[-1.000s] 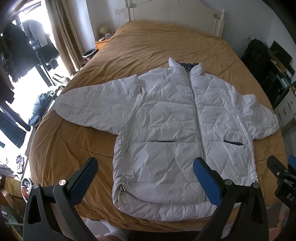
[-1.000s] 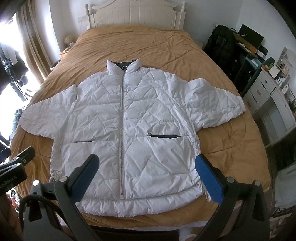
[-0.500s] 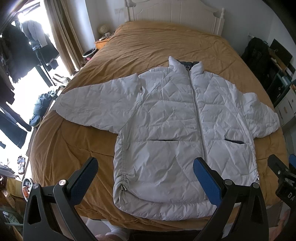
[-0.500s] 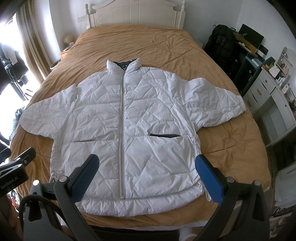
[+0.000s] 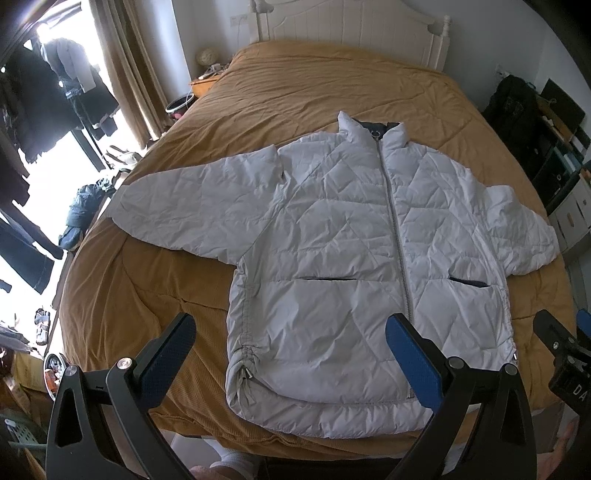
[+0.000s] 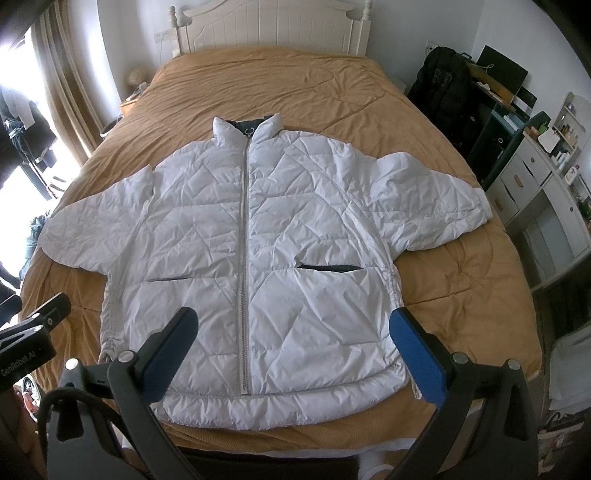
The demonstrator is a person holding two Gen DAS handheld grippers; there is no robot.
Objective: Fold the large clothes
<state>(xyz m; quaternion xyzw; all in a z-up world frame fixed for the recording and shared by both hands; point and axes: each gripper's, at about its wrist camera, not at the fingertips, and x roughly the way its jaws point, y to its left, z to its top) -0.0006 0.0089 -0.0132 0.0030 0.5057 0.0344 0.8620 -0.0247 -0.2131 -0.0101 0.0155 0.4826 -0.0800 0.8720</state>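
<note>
While both wrist cameras look down from the foot of it, a wide bed (image 5: 295, 92) with a mustard-brown cover fills most of the scene, its white headboard (image 6: 273, 27) at the far end. A white quilted jacket (image 5: 332, 258) lies flat and face up on the near half of the bed, zipped closed, collar pointing far, hem close to the near edge. Its left sleeve (image 5: 192, 210) stretches out toward the window side; its right sleeve (image 6: 424, 206) reaches toward the white drawers (image 6: 535, 192) at the right. A grey zip (image 6: 243, 258) runs down the middle, with a dark pocket slit (image 6: 328, 266) on each side. The left tongs (image 5: 288, 354) hover above the hem's left part, spread wide apart and holding nothing. The right tongs (image 6: 295, 350) hover above the hem's right part, likewise wide apart and empty. Dark clothes (image 5: 55, 96) hang by the bright window at the far left.
</note>
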